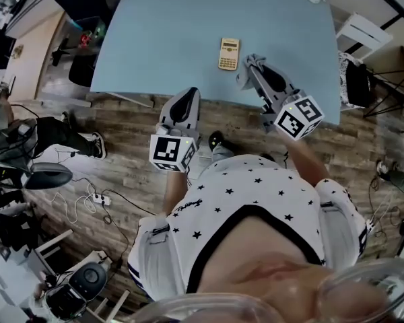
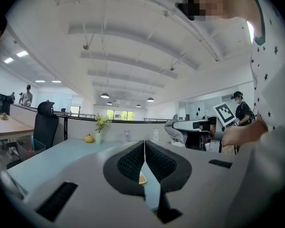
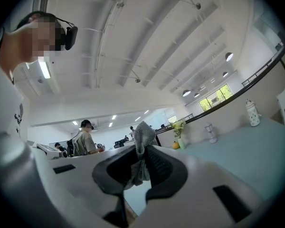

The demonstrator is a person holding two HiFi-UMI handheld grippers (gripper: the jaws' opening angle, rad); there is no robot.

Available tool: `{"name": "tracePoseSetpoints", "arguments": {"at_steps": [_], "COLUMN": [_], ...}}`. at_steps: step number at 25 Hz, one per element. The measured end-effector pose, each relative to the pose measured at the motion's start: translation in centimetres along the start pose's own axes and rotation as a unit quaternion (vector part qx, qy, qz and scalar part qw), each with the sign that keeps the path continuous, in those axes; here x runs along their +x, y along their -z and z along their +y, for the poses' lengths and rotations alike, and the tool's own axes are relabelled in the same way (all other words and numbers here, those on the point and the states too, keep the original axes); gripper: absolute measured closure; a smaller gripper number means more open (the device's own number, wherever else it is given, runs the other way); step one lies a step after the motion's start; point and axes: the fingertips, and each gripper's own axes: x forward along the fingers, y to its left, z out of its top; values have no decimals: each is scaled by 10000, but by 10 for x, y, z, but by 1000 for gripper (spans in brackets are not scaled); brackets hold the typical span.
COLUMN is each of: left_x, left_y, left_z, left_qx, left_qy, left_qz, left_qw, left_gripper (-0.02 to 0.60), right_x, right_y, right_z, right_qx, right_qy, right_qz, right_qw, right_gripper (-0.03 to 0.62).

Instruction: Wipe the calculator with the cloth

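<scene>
Just right of the calculator (image 1: 229, 53), the right gripper (image 1: 251, 66) pinched the cloth (image 3: 141, 144); the left gripper (image 1: 190, 93), pressed together and empty, hung short of it. Wiping looked unstarted; next, the cloth needed lowering onto it.

The left gripper (image 1: 186, 94) has its fingers (image 2: 128, 163) pressed together with nothing between; the right gripper (image 1: 250, 64) pinches a cloth (image 3: 141, 136).
</scene>
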Motion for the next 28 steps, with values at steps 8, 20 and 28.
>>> {"name": "tracePoseSetpoints", "arguments": {"at_steps": [8,20,28], "left_x": [0,-2,11], "left_y": [-7,7,11], "left_z": [44,60,63], "left_qx": [52,-156,-201], "left_qy": [232,523,433], "left_qz": [-72,6,76], "left_qw": [9997,9985,9988], "left_gripper": [551,551,551], "right_x": [35,37,42], "right_y": [2,19,33], "right_z": [3,-3,-40], "right_qx": [-146,-197,-135], "right_qy": [333,834,1027], "right_qz": [-26,209,438], "right_qw": [9993,9961,9937], "right_gripper": [553,552,552]}}
